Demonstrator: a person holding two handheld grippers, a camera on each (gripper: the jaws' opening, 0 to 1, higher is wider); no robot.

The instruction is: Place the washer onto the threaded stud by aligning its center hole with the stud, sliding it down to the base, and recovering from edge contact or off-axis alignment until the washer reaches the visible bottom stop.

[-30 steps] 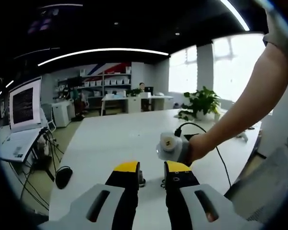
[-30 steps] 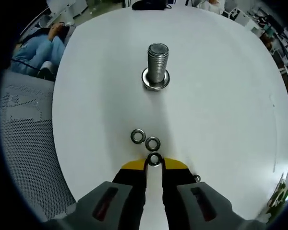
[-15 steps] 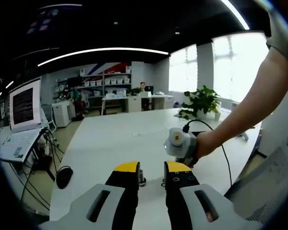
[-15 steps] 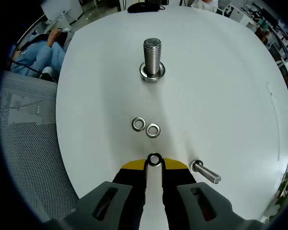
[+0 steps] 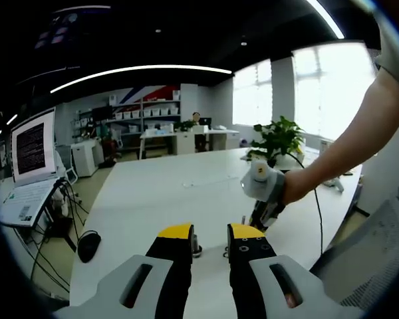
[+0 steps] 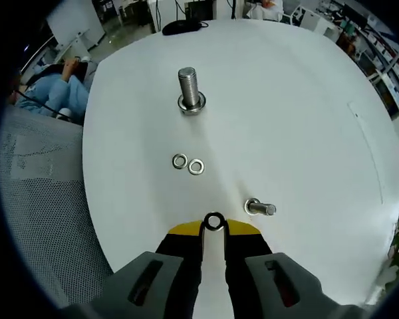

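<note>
My right gripper (image 6: 214, 229) is shut on a small steel washer (image 6: 214, 221), held at its yellow tips above the white table (image 6: 306, 133). The threaded stud (image 6: 188, 86) stands upright on its wide base at the far side, well away from the washer. Two loose washers (image 6: 187, 163) lie between the stud and the gripper. In the left gripper view my left gripper (image 5: 211, 240) rests low over the table, open, nothing between its jaws. There a hand holds the right gripper (image 5: 259, 221) in the air, jaws pointing down.
A second bolt (image 6: 260, 208) lies on its side just right of my right gripper. A mesh chair (image 6: 33, 199) borders the table's left edge. A black mouse (image 5: 88, 244), a laptop (image 5: 30, 166) and a potted plant (image 5: 279, 141) sit around the table.
The right gripper has risen off the table with the washer in it, so stud and loose washers look smaller and farther. The left gripper has not moved.
</note>
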